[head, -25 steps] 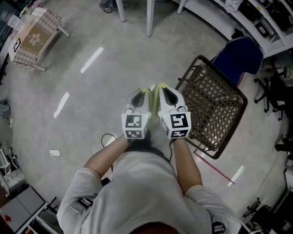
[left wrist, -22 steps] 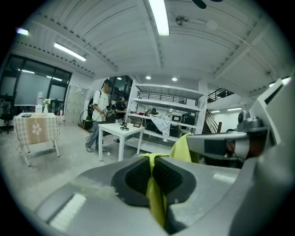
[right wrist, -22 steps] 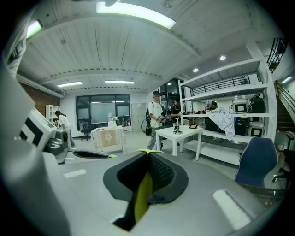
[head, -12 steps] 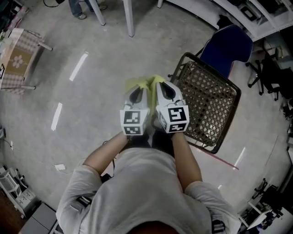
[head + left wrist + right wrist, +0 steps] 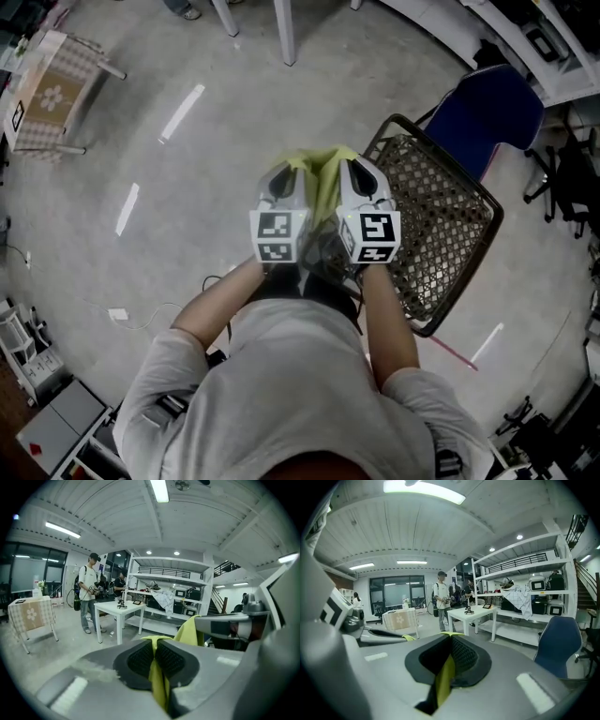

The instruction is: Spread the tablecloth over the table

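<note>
A yellow-green tablecloth [image 5: 317, 178] hangs bunched between my two grippers, held in front of the person's chest. My left gripper [image 5: 282, 184] is shut on a fold of the tablecloth [image 5: 157, 677]. My right gripper [image 5: 357, 180] is shut on another fold of the tablecloth [image 5: 445, 679], right beside the left one. A small table [image 5: 52, 92] with a checked cover stands far off at the upper left of the head view; the same table [image 5: 399, 618] shows in the right gripper view.
A wire-mesh basket [image 5: 431, 223] stands on the floor just right of my grippers, a blue chair [image 5: 492, 111] behind it. A white table [image 5: 118, 609] with a person beside it and shelving [image 5: 168, 599] lie ahead. Cables [image 5: 155, 314] trail at the left.
Both grippers, still shut on the cloth, have shifted slightly right and up in the head view; the head view has swung, so the small table sits a little further right.
</note>
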Available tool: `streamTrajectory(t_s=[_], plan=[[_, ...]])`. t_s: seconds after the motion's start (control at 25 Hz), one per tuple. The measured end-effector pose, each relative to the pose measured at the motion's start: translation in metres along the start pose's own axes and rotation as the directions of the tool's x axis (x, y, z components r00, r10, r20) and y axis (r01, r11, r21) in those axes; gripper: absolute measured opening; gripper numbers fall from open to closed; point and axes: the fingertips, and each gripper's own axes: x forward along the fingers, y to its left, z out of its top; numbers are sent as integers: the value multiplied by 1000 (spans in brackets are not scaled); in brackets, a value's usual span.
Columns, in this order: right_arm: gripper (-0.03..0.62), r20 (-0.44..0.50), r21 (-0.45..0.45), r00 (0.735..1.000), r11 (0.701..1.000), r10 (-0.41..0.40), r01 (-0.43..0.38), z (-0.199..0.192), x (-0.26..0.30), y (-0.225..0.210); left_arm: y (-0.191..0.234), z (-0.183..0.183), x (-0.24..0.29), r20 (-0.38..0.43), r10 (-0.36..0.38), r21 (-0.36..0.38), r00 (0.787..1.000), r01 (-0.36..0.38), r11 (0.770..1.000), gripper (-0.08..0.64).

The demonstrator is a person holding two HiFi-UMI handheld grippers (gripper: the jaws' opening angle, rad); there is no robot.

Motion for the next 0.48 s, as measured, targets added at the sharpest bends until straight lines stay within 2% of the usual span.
streamTrajectory(t_s=[0.12,0.24,0.36,0.48], plan=[[11,2,-34,1000,999,21,-21,0,13,-12,-1,6,15,-3,10,0,1000,-10,1000,25],[9,-4,-68,997,995,78,-78,-4,24,-24,-10,7,32,-24,16,8,1000,-16,1000,25],[11,-28,-57,993,992,113,-115,-15,32,-52,-28,4,57,-56,26,12,998,-26,1000,25],[11,-24,-10,995,996,93,-93,-21,39,-95,-47,8,81,-69,28,25,997,-26,999,25]])
